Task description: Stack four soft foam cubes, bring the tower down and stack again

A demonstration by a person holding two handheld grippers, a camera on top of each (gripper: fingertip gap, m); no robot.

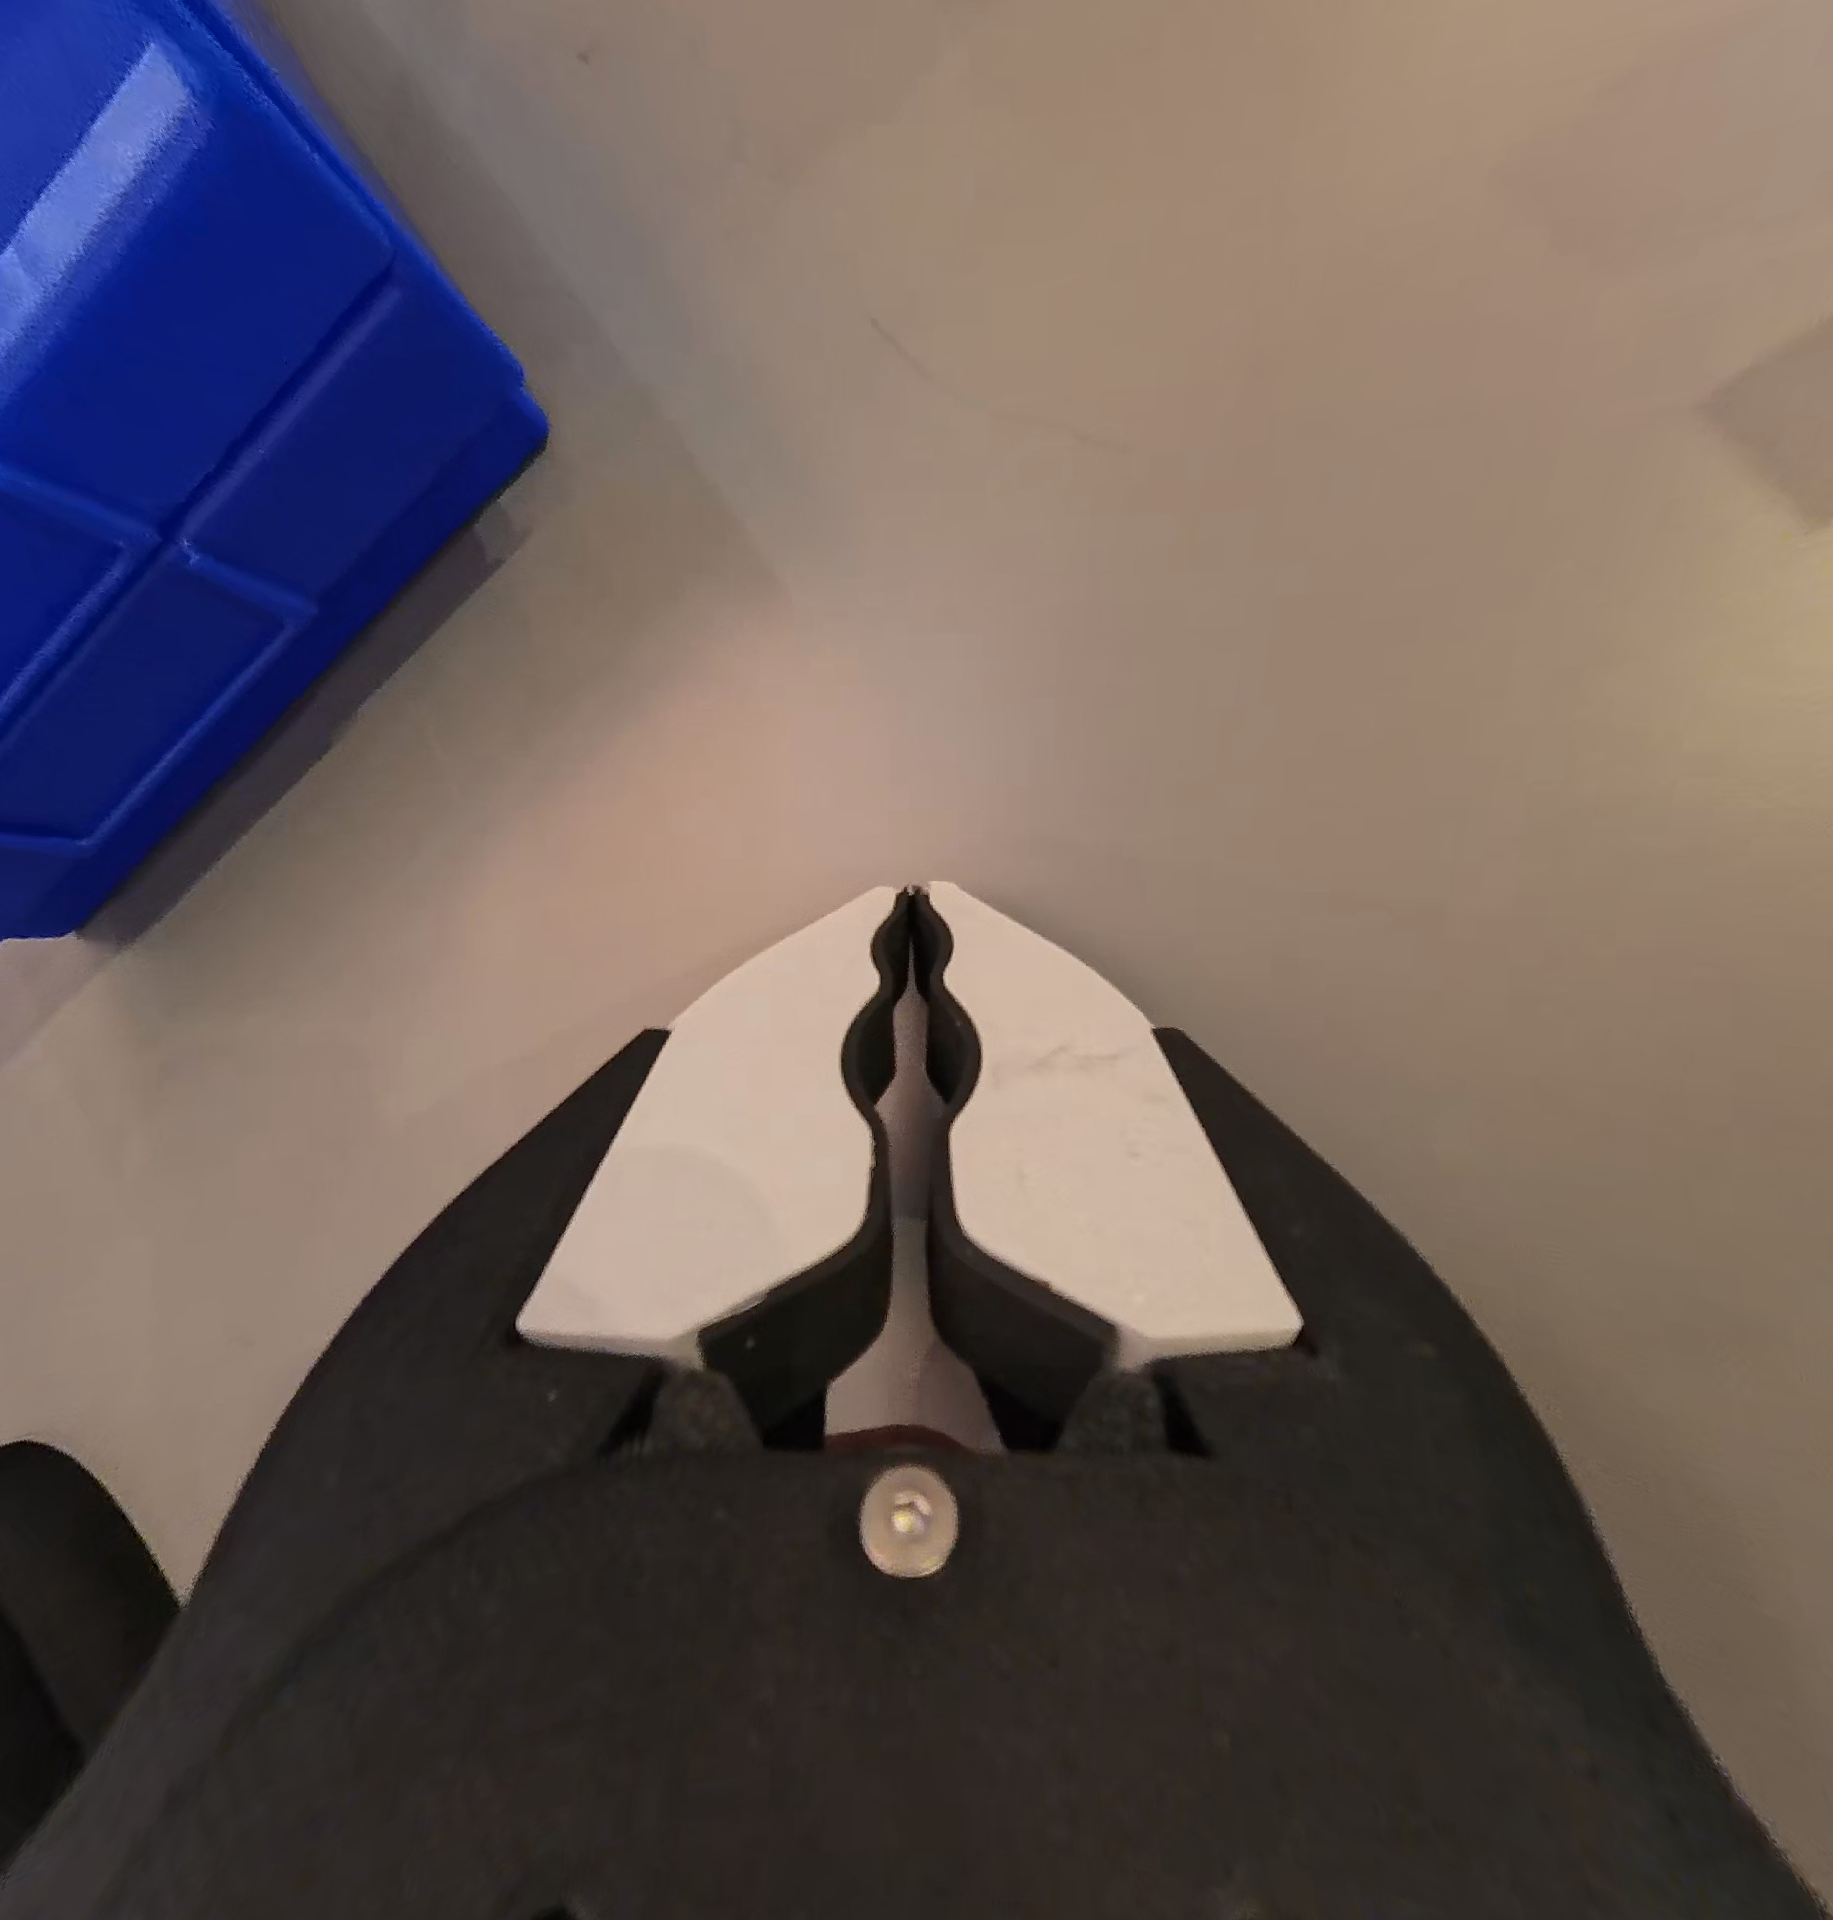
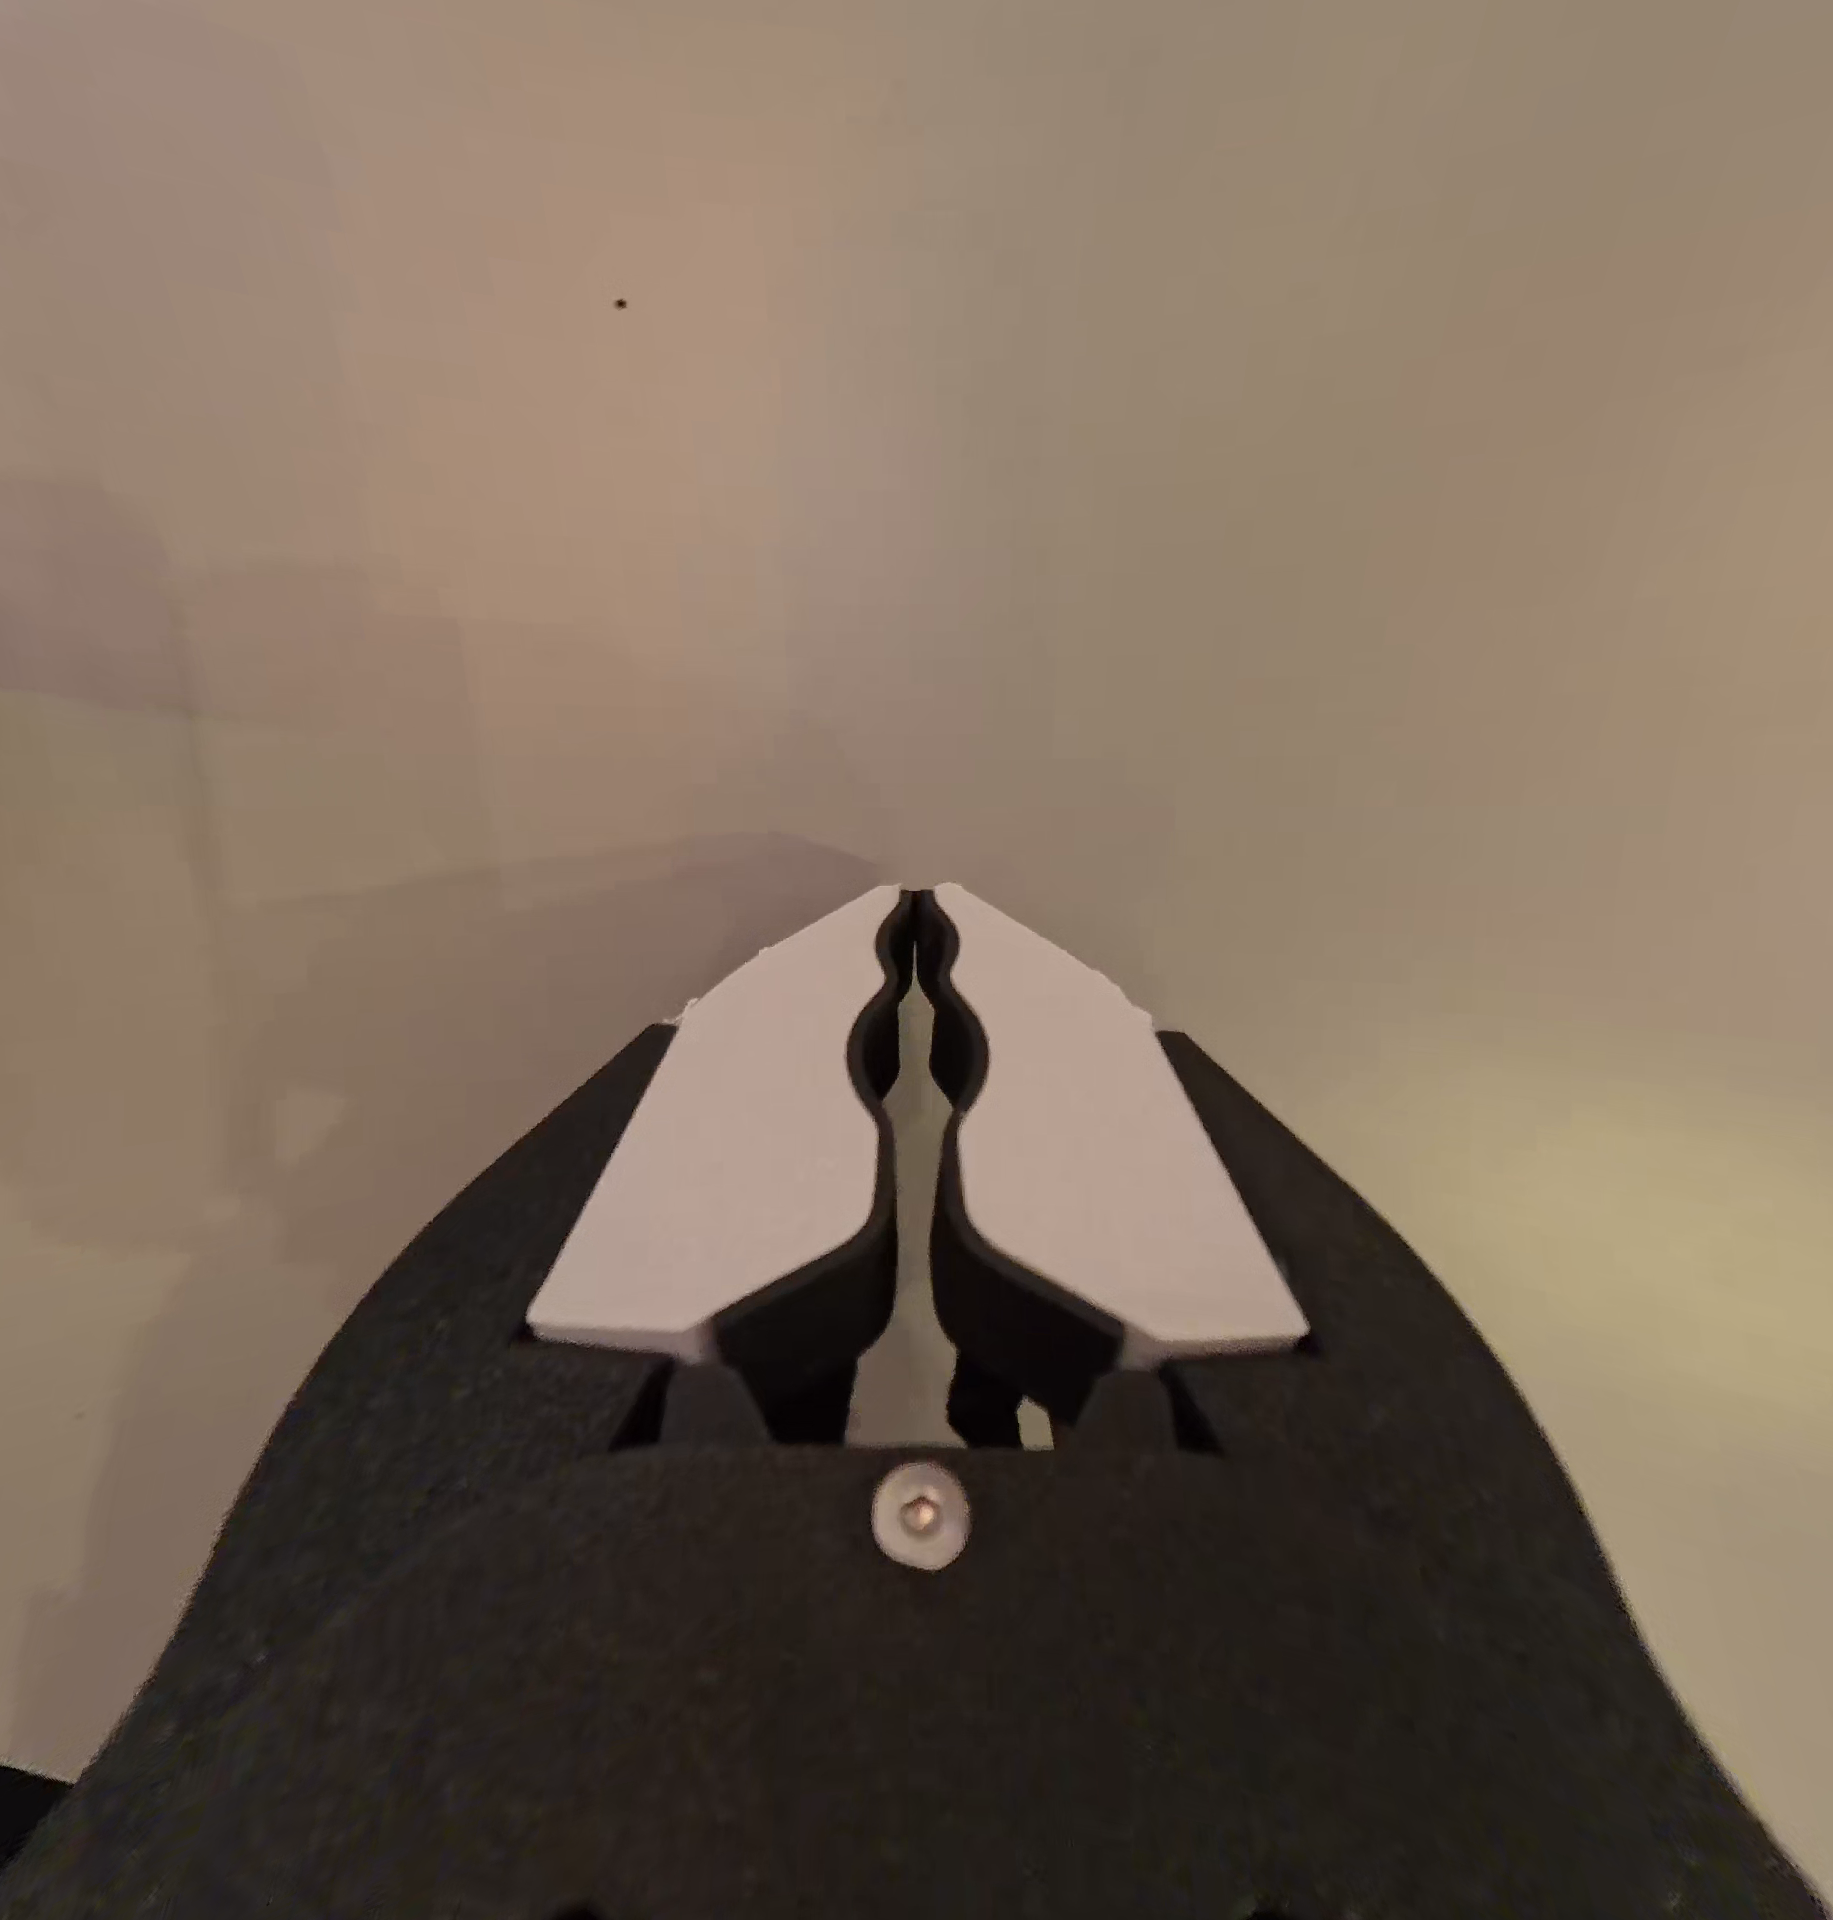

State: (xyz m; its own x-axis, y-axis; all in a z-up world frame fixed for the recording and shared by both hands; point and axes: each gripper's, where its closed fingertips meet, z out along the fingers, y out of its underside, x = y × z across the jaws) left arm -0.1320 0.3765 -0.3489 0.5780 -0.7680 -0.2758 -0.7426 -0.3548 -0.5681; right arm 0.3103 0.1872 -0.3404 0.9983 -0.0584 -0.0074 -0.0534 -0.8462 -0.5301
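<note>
No foam cube shows in either view. My left gripper [image 1: 913, 891] is shut, its white fingers [image 1: 787, 1091] and black pads meet at the tips with nothing between them, and it points down at a pale table [image 1: 1099, 520]. My right gripper [image 2: 916, 891] is also shut with nothing between its pads, over the same kind of pale surface [image 2: 995, 468]. Neither view shows the other gripper.
A blue plastic bin [image 1: 164, 468] stands at the upper left of the left wrist view. A dark object [image 1: 18, 1621] sits at that view's lower left edge. A small dark speck [image 2: 621, 303] lies on the surface in the right wrist view. Spacing between my two grippers at the tips: around 50 cm.
</note>
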